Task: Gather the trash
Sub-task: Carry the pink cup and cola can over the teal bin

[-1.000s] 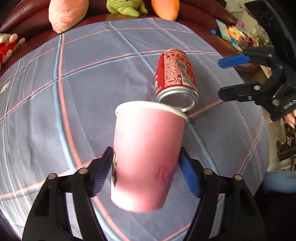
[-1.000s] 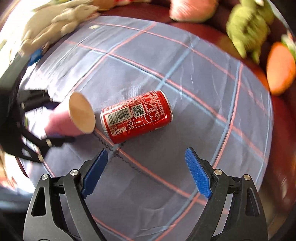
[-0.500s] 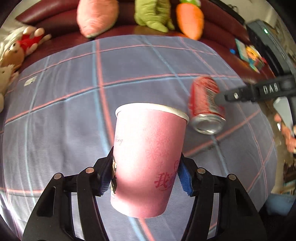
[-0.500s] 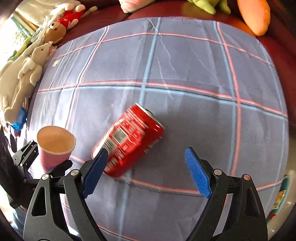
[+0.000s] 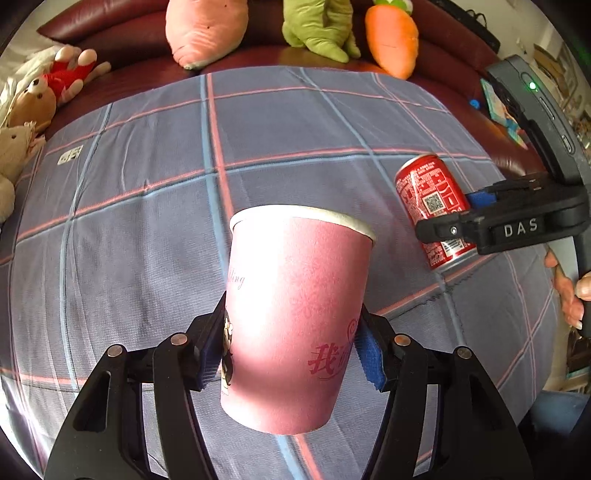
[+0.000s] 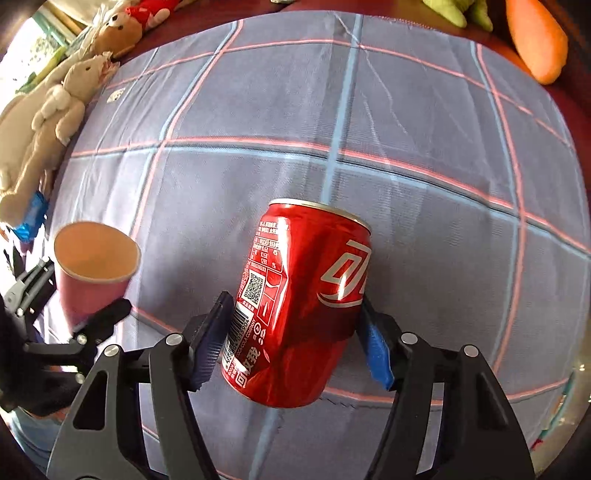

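Since a second ago, the right gripper (image 6: 293, 343) has come down over the red soda can (image 6: 303, 306), which was lying free on the cloth beyond its spread jaws; its jaws have just been closing, and the blue pads are now pinching the can from both sides. Underneath everything, the grey-blue checked cloth (image 5: 147, 206) with pink and pale blue stripes is covering a dark red sofa (image 5: 92, 26), where soft toys are sitting along the back: a pink cushion toy (image 5: 203, 29), a green one (image 5: 317, 29) and an orange carrot (image 5: 391, 37), with a teddy bear (image 5: 33, 103) lying off to the left edge. Nearer, the left gripper (image 5: 290, 350) is pinching the pink paper cup (image 5: 291, 317), its pads pressing on the lower wall while the white rim is pointing away from the camera. In the left wrist view, the can (image 5: 428, 195) is lying between the other gripper's black fingers, and a hand (image 5: 569, 291) is wrapping the handle at the far right.
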{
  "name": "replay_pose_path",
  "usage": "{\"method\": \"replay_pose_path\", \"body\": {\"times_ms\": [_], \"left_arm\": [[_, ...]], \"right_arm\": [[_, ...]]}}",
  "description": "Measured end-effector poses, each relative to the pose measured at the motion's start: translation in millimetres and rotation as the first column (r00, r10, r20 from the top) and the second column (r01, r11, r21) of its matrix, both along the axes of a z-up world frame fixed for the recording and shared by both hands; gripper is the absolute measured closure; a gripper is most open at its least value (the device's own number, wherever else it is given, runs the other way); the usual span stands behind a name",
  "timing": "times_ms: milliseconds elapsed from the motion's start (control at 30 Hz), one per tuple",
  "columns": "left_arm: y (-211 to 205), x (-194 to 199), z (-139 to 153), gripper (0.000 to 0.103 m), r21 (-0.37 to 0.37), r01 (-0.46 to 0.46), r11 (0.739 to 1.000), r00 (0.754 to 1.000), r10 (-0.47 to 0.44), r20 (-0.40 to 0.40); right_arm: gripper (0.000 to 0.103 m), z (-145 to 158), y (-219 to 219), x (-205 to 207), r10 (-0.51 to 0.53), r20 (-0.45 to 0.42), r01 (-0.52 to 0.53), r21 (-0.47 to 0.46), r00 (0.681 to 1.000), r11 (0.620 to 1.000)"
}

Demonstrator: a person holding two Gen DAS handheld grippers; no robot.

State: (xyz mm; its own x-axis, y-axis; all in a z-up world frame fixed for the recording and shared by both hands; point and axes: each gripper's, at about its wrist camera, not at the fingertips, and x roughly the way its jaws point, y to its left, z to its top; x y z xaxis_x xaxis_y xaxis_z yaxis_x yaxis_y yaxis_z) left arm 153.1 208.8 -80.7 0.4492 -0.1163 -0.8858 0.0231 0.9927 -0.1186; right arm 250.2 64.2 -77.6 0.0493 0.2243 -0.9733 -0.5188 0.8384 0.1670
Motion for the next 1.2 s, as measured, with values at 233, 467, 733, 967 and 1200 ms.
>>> {"method": "replay_pose_path", "body": {"times_ms": [233, 467, 733, 967, 1200], "left_arm": [[-36, -6, 14, 0.041, 0.023, 0.049, 0.999, 0.999, -0.050, 0.020], [-95, -22, 27, 0.041, 0.059, 0.123, 0.991, 0.991, -0.125, 0.038], [-175, -31, 39, 0.041, 0.064, 0.218, 0.974, 0.973, -0.222, 0.058], [-261, -25, 44, 0.041, 0.051, 0.322, 0.945, 0.943, -0.325, 0.074], [-344, -13, 43, 0.041, 0.044, 0.410, 0.911, 0.909, -0.413, 0.064]], "right_arm": [[0.041, 15, -44, -19, -0.034, 0.054, 0.036, -0.025, 0.998, 0.999], [0.041, 32, -116, -48, -0.102, 0.087, 0.103, -0.005, 0.991, 0.995], [0.041, 49, -209, -81, -0.213, 0.126, 0.203, 0.084, 0.969, 0.975], [0.041, 63, -314, -98, -0.380, 0.156, 0.353, 0.177, 0.912, 0.919], [0.040, 68, -419, -113, -0.540, 0.174, 0.496, 0.239, 0.824, 0.835]]}}
